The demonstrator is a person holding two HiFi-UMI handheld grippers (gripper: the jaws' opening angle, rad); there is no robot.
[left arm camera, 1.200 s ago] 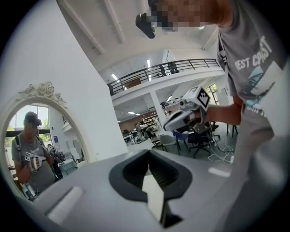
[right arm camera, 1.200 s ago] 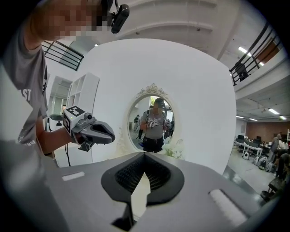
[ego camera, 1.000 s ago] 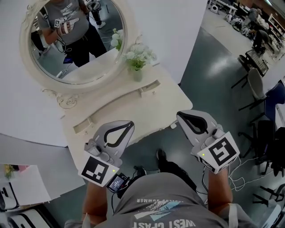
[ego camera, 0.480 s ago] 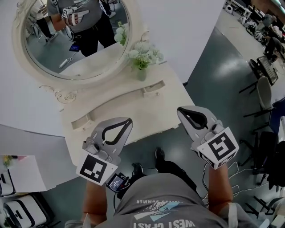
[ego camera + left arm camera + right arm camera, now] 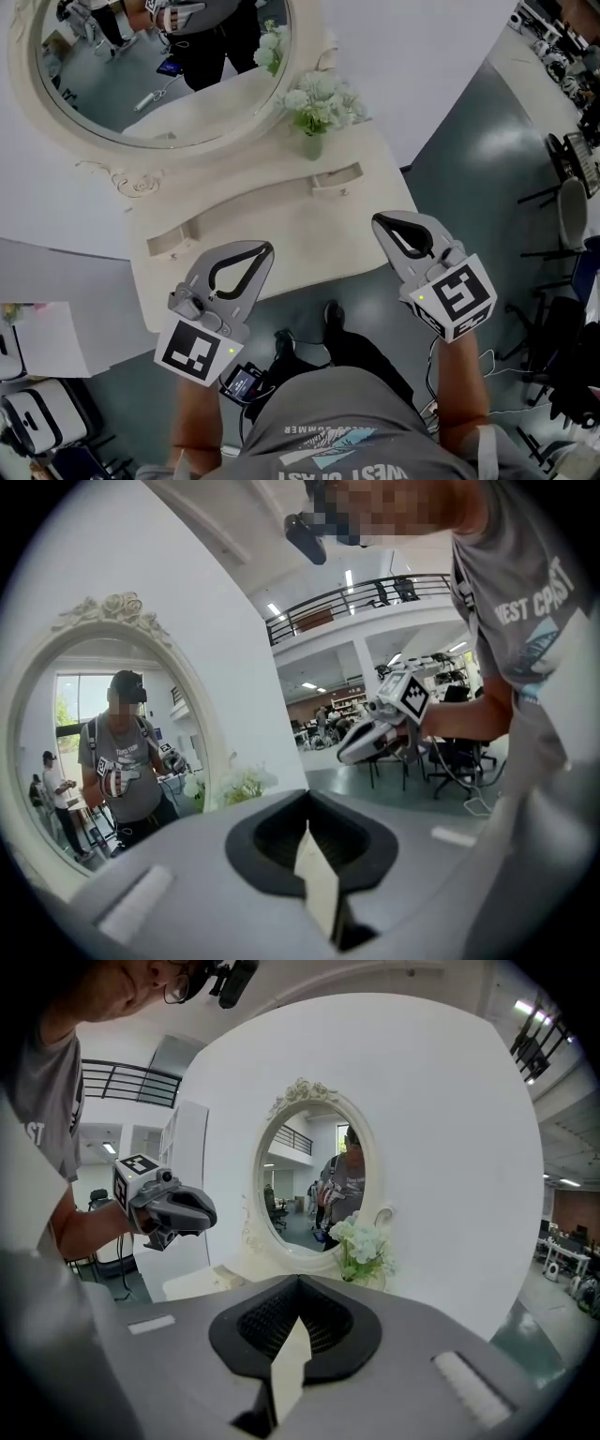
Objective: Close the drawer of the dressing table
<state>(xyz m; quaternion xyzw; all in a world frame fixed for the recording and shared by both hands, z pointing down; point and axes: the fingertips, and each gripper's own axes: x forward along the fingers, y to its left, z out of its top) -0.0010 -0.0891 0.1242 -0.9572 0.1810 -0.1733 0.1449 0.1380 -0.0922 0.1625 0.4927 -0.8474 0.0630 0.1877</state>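
A person in a grey printed T-shirt (image 5: 347,427) stands at a cream-white dressing table with a curved front (image 5: 272,225), a grey two-jaw gripper in each hand. The table is set against a white wall (image 5: 403,47) and carries an oval mirror in a carved cream frame (image 5: 112,84). To the right of the mirror stands a pale vase of white flowers (image 5: 314,108).

The left gripper (image 5: 268,248) is held over the near left part of the tabletop. Its tongs are pressed together with nothing between them. The right gripper (image 5: 379,223) is at the table's near right corner, and its tongs are likewise pressed together on nothing. The two are well apart, and both point towards the mirror. Each has a cube with square black-and-white markers at its near end.

Along the far side of the tabletop, below the mirror, run two small cream drawers with handles. The left drawer (image 5: 178,241) is just beyond the left gripper's tip. The right drawer (image 5: 336,177) is near the vase, far of the right gripper. From above I cannot tell how far either one stands out. Neither gripper touches a drawer.

The person's dark shoes (image 5: 333,319) stand on the grey-green floor (image 5: 469,150) close to the table's near edge, between the two grippers
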